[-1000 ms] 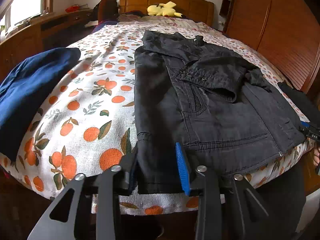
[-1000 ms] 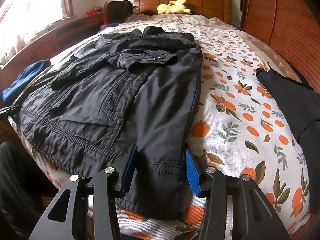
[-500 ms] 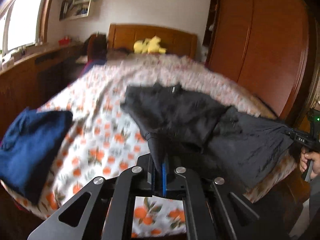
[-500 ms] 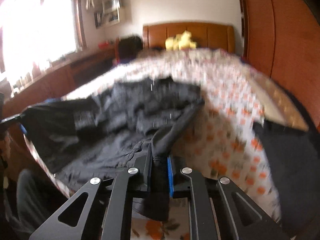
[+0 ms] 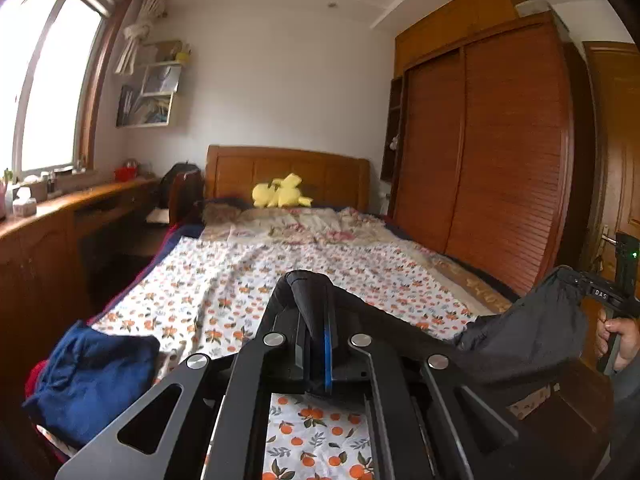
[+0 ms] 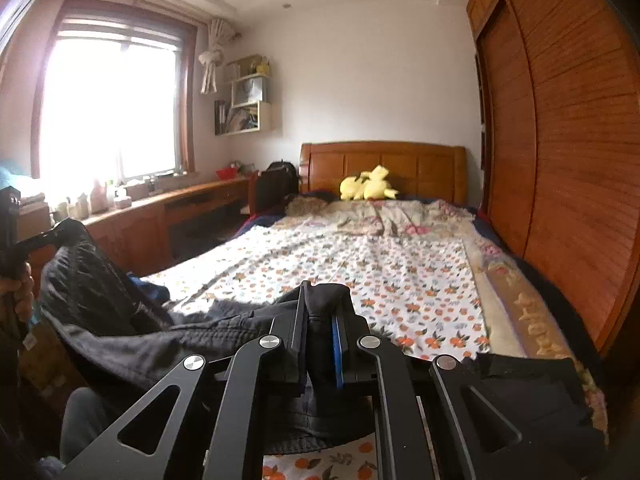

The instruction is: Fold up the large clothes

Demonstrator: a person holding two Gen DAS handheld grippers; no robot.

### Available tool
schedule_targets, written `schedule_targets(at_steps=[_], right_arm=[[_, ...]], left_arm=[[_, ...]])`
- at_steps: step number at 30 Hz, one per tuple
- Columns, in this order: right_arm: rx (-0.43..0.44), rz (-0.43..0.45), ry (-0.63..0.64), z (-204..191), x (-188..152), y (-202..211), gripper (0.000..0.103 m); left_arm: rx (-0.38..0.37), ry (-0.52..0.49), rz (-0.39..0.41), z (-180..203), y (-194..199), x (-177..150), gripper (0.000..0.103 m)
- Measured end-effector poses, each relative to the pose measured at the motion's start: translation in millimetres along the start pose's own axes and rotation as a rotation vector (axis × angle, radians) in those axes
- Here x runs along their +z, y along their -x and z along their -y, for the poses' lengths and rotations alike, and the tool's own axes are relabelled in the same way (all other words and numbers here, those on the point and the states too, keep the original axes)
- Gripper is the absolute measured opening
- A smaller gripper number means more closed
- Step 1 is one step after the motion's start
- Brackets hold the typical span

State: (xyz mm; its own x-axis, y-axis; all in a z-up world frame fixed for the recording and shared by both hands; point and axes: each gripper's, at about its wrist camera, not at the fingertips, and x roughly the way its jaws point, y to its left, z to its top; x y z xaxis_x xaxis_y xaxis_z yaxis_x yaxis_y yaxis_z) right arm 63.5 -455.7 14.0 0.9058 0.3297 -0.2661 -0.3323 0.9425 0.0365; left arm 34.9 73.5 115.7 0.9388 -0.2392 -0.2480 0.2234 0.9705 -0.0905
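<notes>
A black jacket (image 5: 528, 340) hangs lifted off the bed, stretched between my two grippers. My left gripper (image 5: 316, 312) is shut on one bottom corner of it; the fabric bulges up between the blue pads. My right gripper (image 6: 320, 312) is shut on the other corner, and the jacket (image 6: 120, 320) sags to its left. The right gripper also shows at the right edge of the left wrist view (image 5: 600, 292), and the left gripper at the left edge of the right wrist view (image 6: 24, 244). The jacket's lower part is hidden below the grippers.
The bed has an orange-print sheet (image 5: 240, 280). A blue garment (image 5: 88, 372) lies at its near left, a black garment (image 6: 532, 380) at its near right. A yellow plush toy (image 5: 280, 196) sits by the headboard. A wooden wardrobe (image 5: 500, 168) stands right, a desk (image 6: 160, 208) left.
Both grippers closed on the jacket's bottom corners and lifted it off the bed. The views tilted up from the sheet to the room.
</notes>
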Motion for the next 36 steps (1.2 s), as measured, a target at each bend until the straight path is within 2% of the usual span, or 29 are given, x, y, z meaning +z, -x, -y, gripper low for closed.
schedule_targets(at_steps=[4,9,15,26,28,36], right_arm=[[-0.014,-0.006,0.018,2,-5,2,0.008],[0.005,-0.133,0.044,8,-40,-48,0.008],[0.029,-0.206,0.009,21,-66,-104,0.008],[-0.056,-0.205,-0.084,71,-46,-189,0.009],[-0.046,-0.214,-0.106,80,-44,-210,0.009],[-0.072,-0.239,-0.125,96,-35,-274,0.009]], left_arm=[[0.019,-0.032,-0.02,11,-2,0,0.004],[0.025,-0.018,-0.124,2,-51,-27,0.004],[0.047,0.028,-0.202,-29,-117,-49,0.005],[0.065,0.061,-0.247,-83,-216,-40,0.005],[0.038,0.076,-0.263,-93,-239,-38,0.005],[0.039,0.092,-0.289,-117,-296,-38,0.005]])
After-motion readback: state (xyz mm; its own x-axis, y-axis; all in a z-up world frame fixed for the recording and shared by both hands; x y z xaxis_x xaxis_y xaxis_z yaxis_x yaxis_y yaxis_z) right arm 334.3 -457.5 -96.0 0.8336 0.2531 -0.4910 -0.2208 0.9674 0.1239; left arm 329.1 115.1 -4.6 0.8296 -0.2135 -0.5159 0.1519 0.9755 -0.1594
